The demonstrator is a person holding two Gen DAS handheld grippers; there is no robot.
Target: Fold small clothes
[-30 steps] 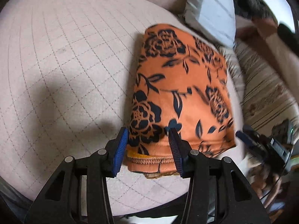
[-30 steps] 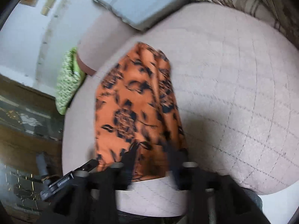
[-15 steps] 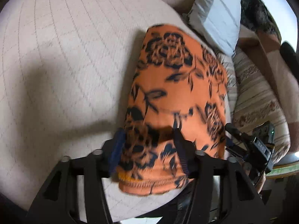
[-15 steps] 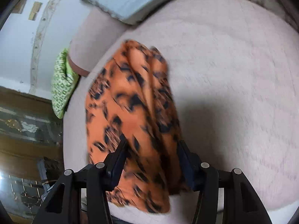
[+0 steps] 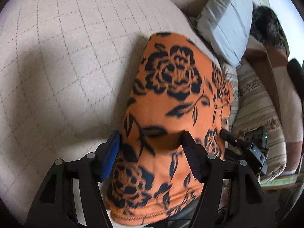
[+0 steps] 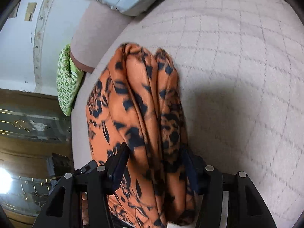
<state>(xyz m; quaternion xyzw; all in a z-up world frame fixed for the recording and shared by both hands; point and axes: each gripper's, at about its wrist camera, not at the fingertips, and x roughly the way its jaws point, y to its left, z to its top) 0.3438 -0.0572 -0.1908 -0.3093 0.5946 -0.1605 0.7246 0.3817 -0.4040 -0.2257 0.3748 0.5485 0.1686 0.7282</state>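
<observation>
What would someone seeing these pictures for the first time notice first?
The orange cloth with black flowers stands out at once, lying on the pale quilted cushion and bunched into folds in the right wrist view. Both the left gripper and the right gripper straddle its near end, jaws opening with the fabric between them. A light blue pillow lies beyond the cloth.

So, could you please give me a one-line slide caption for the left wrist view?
Left gripper, jaws opening, straddles a folded orange floral garment on a quilted beige cushion.
</observation>
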